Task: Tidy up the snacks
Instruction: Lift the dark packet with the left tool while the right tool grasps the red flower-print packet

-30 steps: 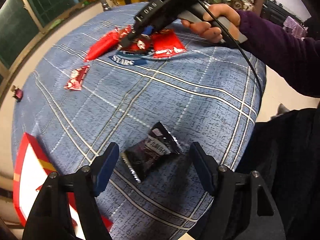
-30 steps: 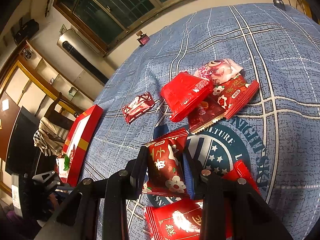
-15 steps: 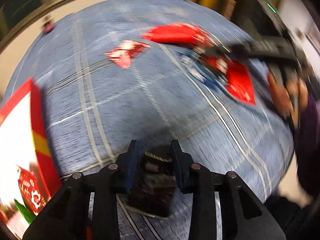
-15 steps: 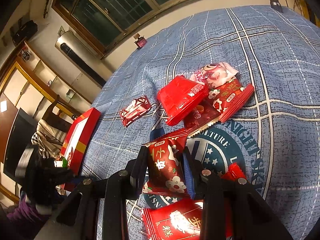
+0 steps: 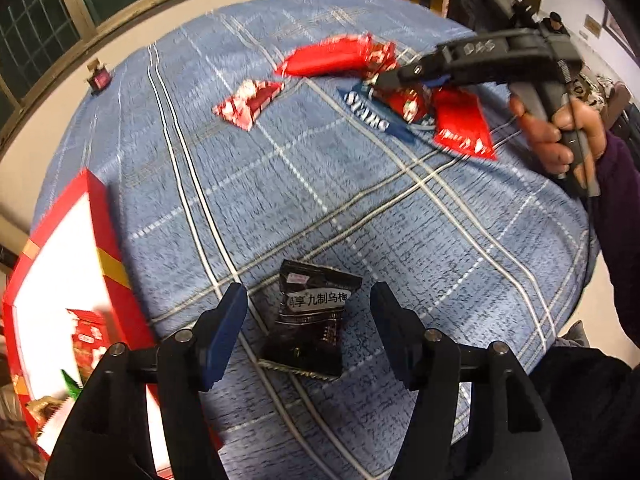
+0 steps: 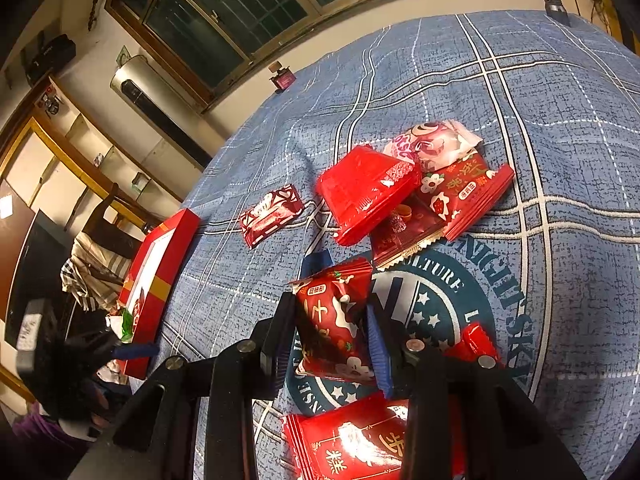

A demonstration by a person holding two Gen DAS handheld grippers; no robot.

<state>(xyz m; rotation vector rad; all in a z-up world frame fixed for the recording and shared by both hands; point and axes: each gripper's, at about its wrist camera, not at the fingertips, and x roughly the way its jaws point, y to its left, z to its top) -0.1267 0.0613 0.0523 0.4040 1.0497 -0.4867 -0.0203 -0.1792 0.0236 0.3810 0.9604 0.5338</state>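
Crinkly black packet (image 5: 310, 320) between spread left fingers (image 5: 224, 330); right fingers (image 6: 280, 332) pinch glossy red packet (image 6: 334, 320).

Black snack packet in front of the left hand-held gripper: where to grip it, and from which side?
Grip the black snack packet across its puffy middle, coming straight down from above with the left hand-held gripper. It lies flat on the blue tablecloth, long axis running away from the camera, crimped ends near and far. The open jaws already straddle its two long edges.
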